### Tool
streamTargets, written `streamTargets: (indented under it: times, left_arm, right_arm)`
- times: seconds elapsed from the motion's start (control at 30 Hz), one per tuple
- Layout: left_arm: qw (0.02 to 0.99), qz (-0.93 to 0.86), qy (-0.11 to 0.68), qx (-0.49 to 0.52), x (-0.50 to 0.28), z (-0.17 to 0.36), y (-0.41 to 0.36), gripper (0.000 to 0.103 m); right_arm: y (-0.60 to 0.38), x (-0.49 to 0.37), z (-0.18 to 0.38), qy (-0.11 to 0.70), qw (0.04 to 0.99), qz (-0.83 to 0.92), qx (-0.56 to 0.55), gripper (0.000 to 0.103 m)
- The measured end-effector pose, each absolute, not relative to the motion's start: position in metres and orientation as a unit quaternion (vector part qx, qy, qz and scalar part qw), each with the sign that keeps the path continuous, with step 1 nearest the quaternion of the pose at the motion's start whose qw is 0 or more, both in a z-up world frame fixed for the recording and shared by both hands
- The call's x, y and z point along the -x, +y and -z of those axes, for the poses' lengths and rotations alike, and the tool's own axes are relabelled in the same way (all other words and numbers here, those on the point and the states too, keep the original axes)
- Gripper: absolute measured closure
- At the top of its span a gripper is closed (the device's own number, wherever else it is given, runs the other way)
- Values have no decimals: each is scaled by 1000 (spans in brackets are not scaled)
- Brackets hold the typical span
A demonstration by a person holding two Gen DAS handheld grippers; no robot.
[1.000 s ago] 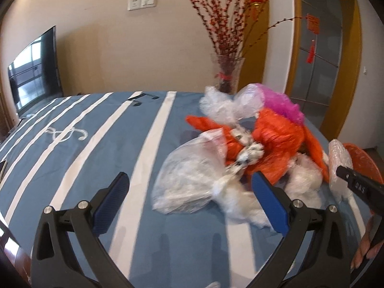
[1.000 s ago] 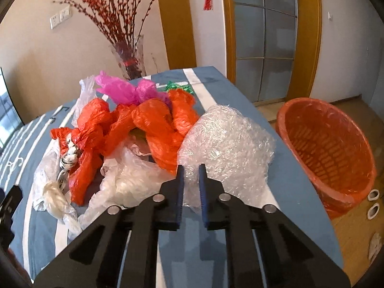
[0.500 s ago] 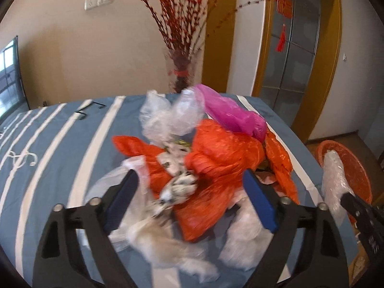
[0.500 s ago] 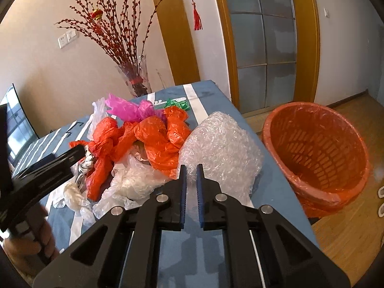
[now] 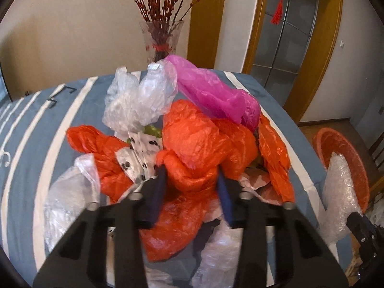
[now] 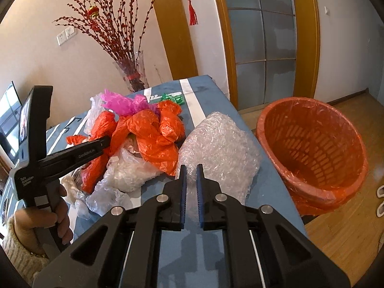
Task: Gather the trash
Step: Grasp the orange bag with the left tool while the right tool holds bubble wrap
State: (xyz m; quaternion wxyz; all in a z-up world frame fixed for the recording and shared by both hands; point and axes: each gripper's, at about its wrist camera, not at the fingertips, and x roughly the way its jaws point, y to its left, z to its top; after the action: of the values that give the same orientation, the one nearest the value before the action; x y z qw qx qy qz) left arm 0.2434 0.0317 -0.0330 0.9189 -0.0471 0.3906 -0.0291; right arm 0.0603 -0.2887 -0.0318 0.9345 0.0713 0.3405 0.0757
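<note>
A heap of plastic trash lies on the blue striped table [image 5: 79, 100]: orange bags [image 5: 199, 144], a pink bag [image 5: 211, 93], clear bags [image 5: 136, 96]. My left gripper [image 5: 192, 180] has its jaws closed partway around a bunched orange bag. My right gripper [image 6: 190, 170] is shut on a wad of bubble wrap [image 6: 220, 148] and holds it over the table's right side; the wad also shows in the left wrist view [image 5: 338, 192]. The orange basket [image 6: 312, 148] stands on the floor to the right.
A glass vase of red branches [image 5: 163, 40] stands at the table's far edge. A green scrap [image 6: 175, 97] lies behind the heap. A TV [image 6: 9, 120] is at the far left. Doors and wood floor [image 6: 348, 228] lie right of the table.
My left gripper has moved right and forward into the heap, and its jaws have narrowed onto an orange bag. My right gripper has lifted the bubble wrap slightly toward the basket side.
</note>
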Motion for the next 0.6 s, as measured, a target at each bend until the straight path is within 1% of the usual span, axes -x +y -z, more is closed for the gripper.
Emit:
streamTargets:
  times: [0.13, 0.33, 0.6]
  left_arm:
    - [919, 49, 386, 66, -238, 26, 42, 78]
    - [924, 72, 368, 76, -221, 2, 49, 79]
    - [930, 106, 342, 79, -196, -34, 39, 79]
  right_arm:
    - [-291, -59, 26, 335, 936, -78, -72, 94]
    - [-295, -52, 8, 314, 943, -86, -73, 95]
    - [-301, -44, -9, 294, 948, -96, -73, 95]
